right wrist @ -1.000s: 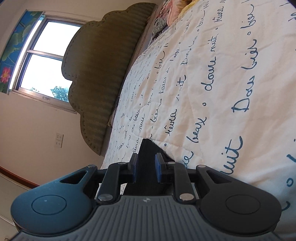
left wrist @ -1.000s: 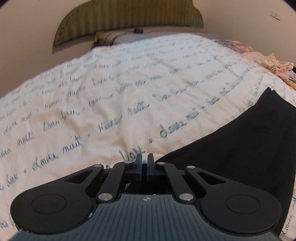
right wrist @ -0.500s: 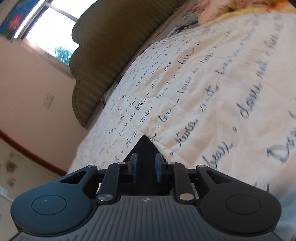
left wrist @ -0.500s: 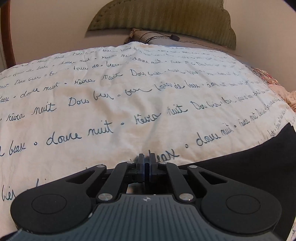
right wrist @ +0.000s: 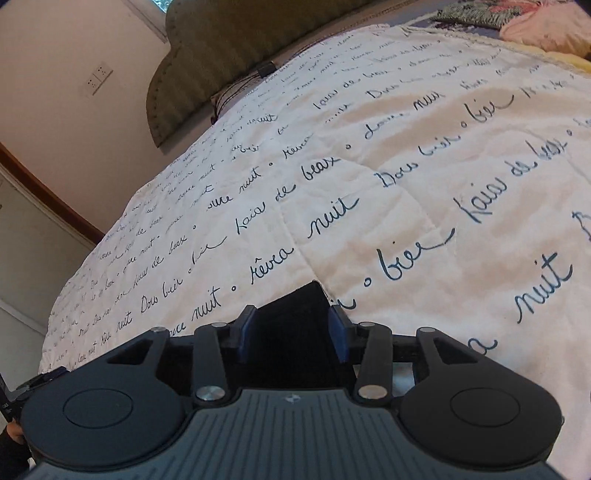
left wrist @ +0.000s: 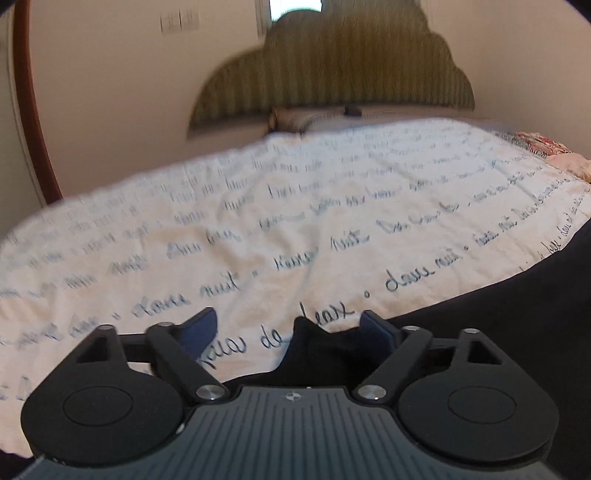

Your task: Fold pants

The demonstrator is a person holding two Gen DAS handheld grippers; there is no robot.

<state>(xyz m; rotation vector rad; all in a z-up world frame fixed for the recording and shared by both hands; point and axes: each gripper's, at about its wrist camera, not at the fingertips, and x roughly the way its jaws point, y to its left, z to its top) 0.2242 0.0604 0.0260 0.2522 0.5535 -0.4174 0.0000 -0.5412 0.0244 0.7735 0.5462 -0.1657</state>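
Black pants point(left wrist: 491, 325) lie on a white bedspread with blue script point(left wrist: 295, 221), spreading to the right in the left wrist view. My left gripper point(left wrist: 290, 325) is open, jaws wide apart, with a peaked corner of the pants point(left wrist: 310, 343) lying loose between them. In the right wrist view my right gripper point(right wrist: 291, 314) is open too, and a flat black end of the pants point(right wrist: 295, 325) lies between its blue pads point(right wrist: 338, 328), not pinched.
A green scalloped headboard point(left wrist: 343, 70) and pillow point(left wrist: 295, 120) stand at the bed's far end. Pink and patterned clothes point(right wrist: 517, 18) are piled at the far right. A wall with a brown wooden trim point(left wrist: 33, 110) is at the left.
Both grippers have opened and let go of the pants corners, which now rest on the bedspread. Both cameras have tilted and shifted relative to the bed.
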